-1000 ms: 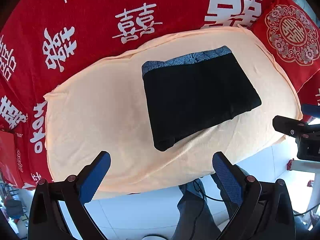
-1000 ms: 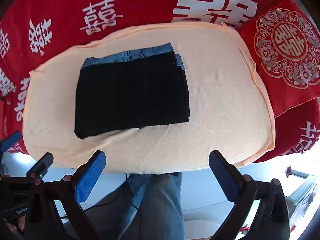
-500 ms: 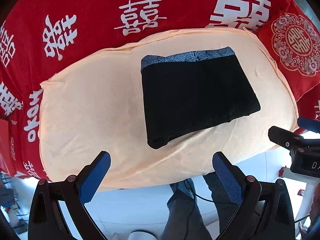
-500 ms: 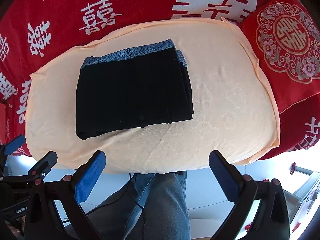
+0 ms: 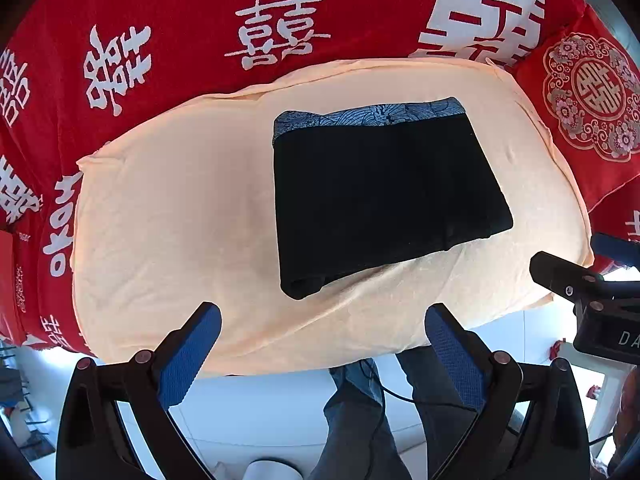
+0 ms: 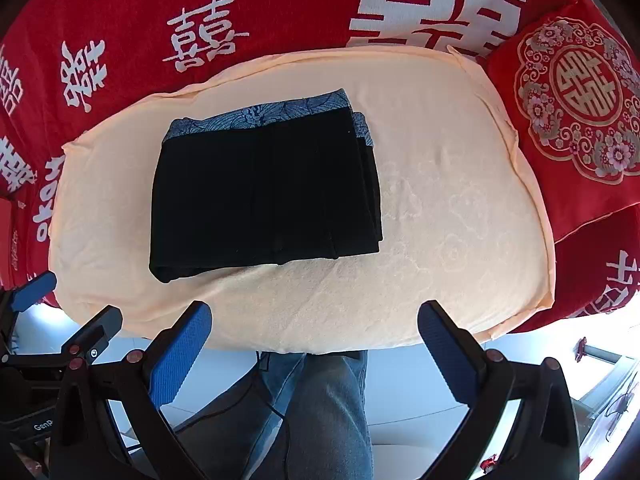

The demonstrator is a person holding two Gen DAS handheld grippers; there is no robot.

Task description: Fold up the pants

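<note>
black pants [image 5: 384, 196] lie folded into a compact rectangle on the peach towel [image 5: 168, 216], flat, several layers stacked. blue patterned waistband [image 5: 368, 116] runs along the far edge. in the right wrist view the pants [image 6: 264, 192] sit left of centre on the towel [image 6: 452, 232], waistband [image 6: 260, 114] at the far edge too, layer edges stepped on their right side, a rolled fold at the near left corner. in the left wrist view the bundle sits right of centre, near left corner rounded and thick.

towel covers a cushion-like pad and carries a faint embossed floral pattern, a few light wrinkles near the front. under and behind it a red blanket [image 5: 200, 32] with white double-happiness characters. an embroidered red cushion [image 6: 576, 100] sits at far right, just beside the towel's edge, also seen in the left wrist view [image 5: 588, 96].

left gripper [image 5: 322, 320] hovers off the towel's near edge, blue-padded fingers [image 5: 188, 356] spread wide, nothing between them, not touching cloth. right gripper [image 6: 314, 318] same: fingers [image 6: 178, 354] wide apart, empty, hanging over the front edge, clear of the pants. each gripper shows partly at the side of the other's view.

below, person's legs in blue jeans [image 6: 324, 408] and a thin black cable [image 6: 272, 396] over a pale floor [image 5: 256, 412].
</note>
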